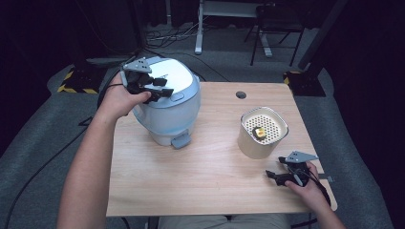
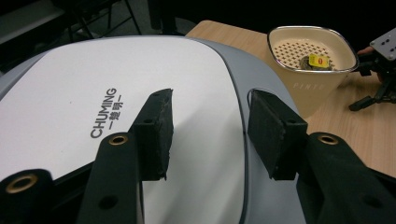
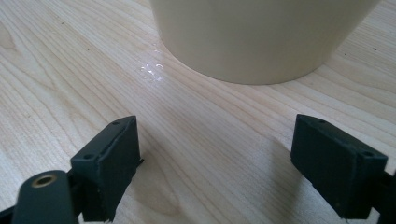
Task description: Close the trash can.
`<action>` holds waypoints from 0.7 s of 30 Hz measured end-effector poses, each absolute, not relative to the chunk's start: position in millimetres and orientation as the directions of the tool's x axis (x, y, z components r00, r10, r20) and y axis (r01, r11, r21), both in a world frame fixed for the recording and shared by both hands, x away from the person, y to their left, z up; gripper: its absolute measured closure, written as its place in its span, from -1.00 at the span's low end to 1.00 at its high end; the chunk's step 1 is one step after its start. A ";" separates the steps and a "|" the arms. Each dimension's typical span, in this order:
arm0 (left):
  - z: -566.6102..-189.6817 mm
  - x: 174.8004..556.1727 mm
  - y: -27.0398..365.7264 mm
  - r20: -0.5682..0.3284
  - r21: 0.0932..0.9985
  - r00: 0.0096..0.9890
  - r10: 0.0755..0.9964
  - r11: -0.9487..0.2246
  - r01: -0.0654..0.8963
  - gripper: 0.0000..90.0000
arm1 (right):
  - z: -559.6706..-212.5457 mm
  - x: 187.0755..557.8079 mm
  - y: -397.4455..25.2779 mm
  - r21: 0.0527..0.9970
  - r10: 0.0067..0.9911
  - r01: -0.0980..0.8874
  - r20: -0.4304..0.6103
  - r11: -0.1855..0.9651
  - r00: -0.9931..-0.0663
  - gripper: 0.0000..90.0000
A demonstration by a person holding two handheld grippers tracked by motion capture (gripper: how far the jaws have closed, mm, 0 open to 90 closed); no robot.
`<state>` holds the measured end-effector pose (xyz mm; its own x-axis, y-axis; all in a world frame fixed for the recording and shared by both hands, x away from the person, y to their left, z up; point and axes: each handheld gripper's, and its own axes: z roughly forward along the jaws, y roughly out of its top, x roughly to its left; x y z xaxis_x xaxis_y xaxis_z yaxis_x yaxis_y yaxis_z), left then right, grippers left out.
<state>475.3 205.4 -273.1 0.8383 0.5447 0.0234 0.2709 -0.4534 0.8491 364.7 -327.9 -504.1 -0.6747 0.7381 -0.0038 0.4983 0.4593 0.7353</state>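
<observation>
A white and pale-blue lidded bin (image 1: pixel 167 102) stands on the left of the wooden table (image 1: pixel 200 186); its lid (image 2: pixel 116 93) carries the word CHUMING. My left gripper (image 1: pixel 160 90) hovers open just above the lid, nothing between its jaws (image 2: pixel 208 130). A cream container (image 1: pixel 261 132) with a perforated insert stands at the right, and a small dark lump with a yellow tag (image 2: pixel 316 60) lies in it. My right gripper (image 1: pixel 277 175) rests low on the table near the front right corner, open, facing the container's base (image 3: pixel 243 37).
A foot pedal (image 1: pixel 181 140) juts from the bin's base toward the table's middle. A round cable hole (image 1: pixel 241 94) sits near the far edge. A few water droplets (image 3: pixel 152 70) glint on the wood beside the container. Chair and desk legs stand on the floor beyond.
</observation>
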 end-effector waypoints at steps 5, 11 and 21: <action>-271.5 474.0 205.9 -0.009 0.863 0.836 0.549 -0.418 0.284 -0.09 | -504.1 364.7 -327.9 0.736 0.737 0.498 -0.003 0.459 -0.675 -0.65; -262.7 451.4 209.4 -0.015 0.892 0.870 0.492 -0.386 0.234 -0.14 | -504.1 364.6 -327.9 0.735 0.736 0.498 -0.002 0.460 -0.677 -0.65; -260.4 392.9 218.7 0.006 0.939 0.918 0.396 -0.317 0.130 -0.16 | -504.2 364.8 -327.9 0.736 0.735 0.497 -0.001 0.459 -0.678 -0.65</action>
